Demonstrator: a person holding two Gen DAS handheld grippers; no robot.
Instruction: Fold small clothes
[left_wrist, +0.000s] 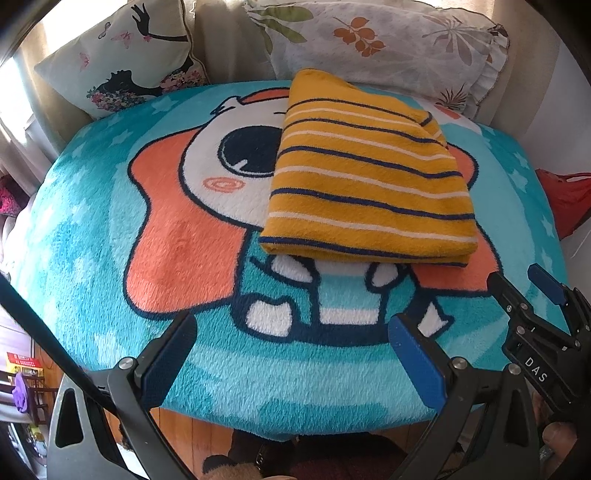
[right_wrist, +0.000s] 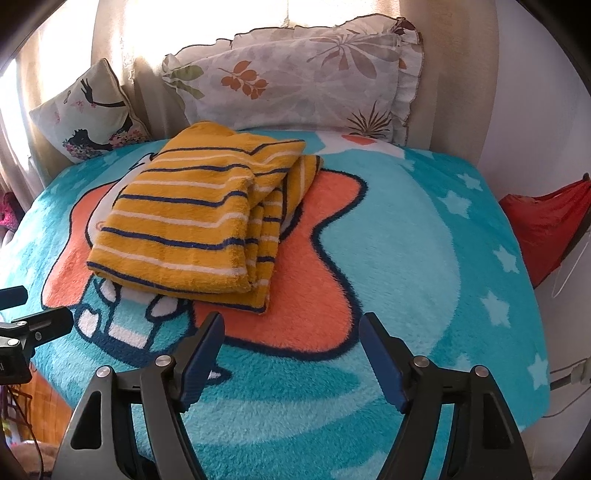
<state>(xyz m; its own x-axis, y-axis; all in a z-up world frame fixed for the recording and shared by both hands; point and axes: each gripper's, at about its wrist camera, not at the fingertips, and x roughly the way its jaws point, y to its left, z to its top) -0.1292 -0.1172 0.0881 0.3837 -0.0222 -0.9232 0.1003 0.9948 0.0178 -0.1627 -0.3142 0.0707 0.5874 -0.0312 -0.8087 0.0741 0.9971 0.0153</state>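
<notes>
A yellow garment with navy and white stripes lies folded into a thick rectangle on a teal cartoon blanket. In the right wrist view the same garment shows its stacked layers at its right side. My left gripper is open and empty, held over the blanket in front of the garment's near edge. My right gripper is also open and empty, just short of the garment's near right corner. The right gripper appears at the right edge of the left wrist view.
Two printed pillows lean against the wall behind the blanket. A red cloth lies off the right edge. Wooden floor shows below the blanket's front edge.
</notes>
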